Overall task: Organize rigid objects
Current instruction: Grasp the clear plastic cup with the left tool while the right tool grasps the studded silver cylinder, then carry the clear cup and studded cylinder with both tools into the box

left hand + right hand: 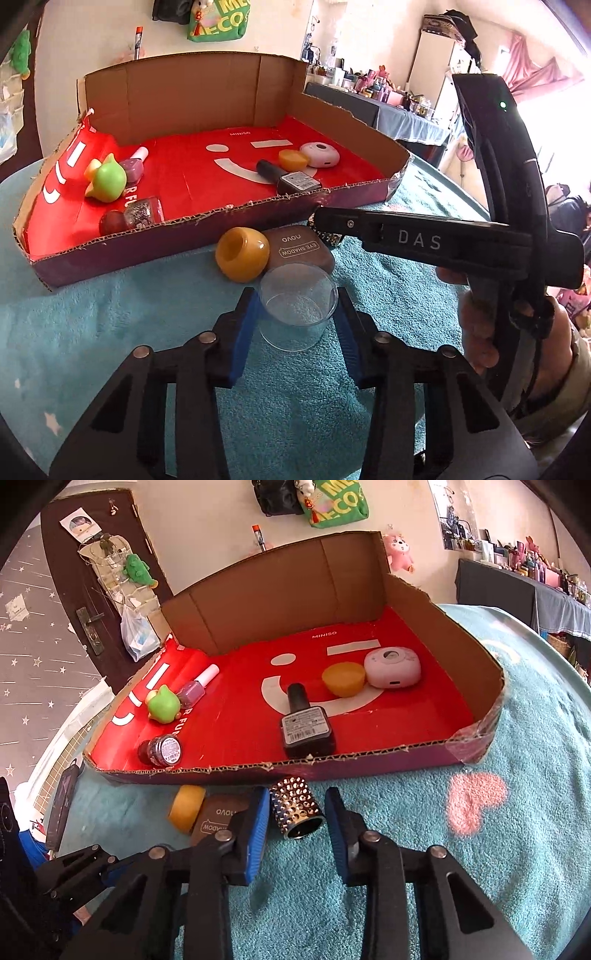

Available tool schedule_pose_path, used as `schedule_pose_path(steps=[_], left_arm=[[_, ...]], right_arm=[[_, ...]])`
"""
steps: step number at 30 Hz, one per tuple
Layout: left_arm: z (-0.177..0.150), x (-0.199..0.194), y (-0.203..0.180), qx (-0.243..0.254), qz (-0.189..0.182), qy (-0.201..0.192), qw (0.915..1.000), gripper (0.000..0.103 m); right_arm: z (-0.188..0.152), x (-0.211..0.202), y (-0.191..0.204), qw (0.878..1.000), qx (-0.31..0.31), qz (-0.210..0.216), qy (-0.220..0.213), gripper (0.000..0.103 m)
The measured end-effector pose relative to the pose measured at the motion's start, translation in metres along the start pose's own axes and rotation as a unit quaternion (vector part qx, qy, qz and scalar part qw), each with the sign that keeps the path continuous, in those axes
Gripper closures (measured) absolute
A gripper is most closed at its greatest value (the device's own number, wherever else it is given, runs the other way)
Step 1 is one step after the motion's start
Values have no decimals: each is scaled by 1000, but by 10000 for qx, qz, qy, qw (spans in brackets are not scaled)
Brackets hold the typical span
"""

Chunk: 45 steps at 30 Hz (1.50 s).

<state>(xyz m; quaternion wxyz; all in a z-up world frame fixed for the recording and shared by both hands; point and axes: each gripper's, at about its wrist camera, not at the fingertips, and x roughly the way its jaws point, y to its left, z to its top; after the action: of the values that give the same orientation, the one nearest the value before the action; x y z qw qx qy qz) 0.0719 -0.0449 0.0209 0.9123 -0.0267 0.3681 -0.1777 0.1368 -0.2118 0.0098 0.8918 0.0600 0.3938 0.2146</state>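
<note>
A cut-down cardboard box (184,229) (369,764) lined in red holds a green toy (107,181) (163,703), nail polish bottles (291,179) (304,727), a yellow cup (343,679) and a pink round case (392,666). In front of it on the teal towel lie a yellow ring cup (242,253) (186,806), a brown eyeshadow case (301,249) (218,816), a clear plastic cup (297,310) and a studded metal cylinder (297,808). My left gripper (297,306) is open around the clear cup. My right gripper (297,808) is open around the studded cylinder.
The right gripper's body (443,240) crosses the left wrist view above the eyeshadow case, held by a hand (480,332). A pink heart patch (472,801) marks the towel at right. A door (92,590) and cluttered shelves (524,565) stand behind.
</note>
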Motion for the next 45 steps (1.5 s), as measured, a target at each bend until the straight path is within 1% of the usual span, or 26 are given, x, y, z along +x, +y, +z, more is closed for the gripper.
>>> schedule_pose_path(steps=[9, 13, 17, 22, 24, 27, 30, 37, 45], left_arm=[[0, -11, 10, -145, 75, -103, 9998, 63], [-1, -12, 14, -198, 126, -97, 9997, 64], [-1, -12, 17, -238, 177, -98, 9995, 64], [-3, -7, 23, -324, 302, -14, 9990, 64], [-5, -3, 27, -408, 291, 41, 9987, 63], [-5, -3, 29, -446, 251, 25, 9987, 63], [-5, -4, 30, -451, 259, 7, 9986, 63], [-2, -13, 30, -429, 274, -135, 9986, 63], [5, -25, 31, -392, 289, -319, 9983, 64]], right_arm=[[-3, -18, 2, 9999, 6, 68, -134, 74], [-7, -21, 5, 9998, -125, -96, -134, 74], [-14, -19, 6, 9994, -249, -238, -70, 74], [-15, -14, 8, 9988, -366, -310, -64, 74], [-15, -12, 10, 9986, -419, -325, -51, 73], [-18, -3, 9, 9988, -384, -275, 80, 74], [-20, -2, 10, 9985, -436, -332, 39, 76], [-17, -14, 7, 9993, -311, -206, -79, 76], [-12, -31, 17, 9990, -320, 257, -160, 76]])
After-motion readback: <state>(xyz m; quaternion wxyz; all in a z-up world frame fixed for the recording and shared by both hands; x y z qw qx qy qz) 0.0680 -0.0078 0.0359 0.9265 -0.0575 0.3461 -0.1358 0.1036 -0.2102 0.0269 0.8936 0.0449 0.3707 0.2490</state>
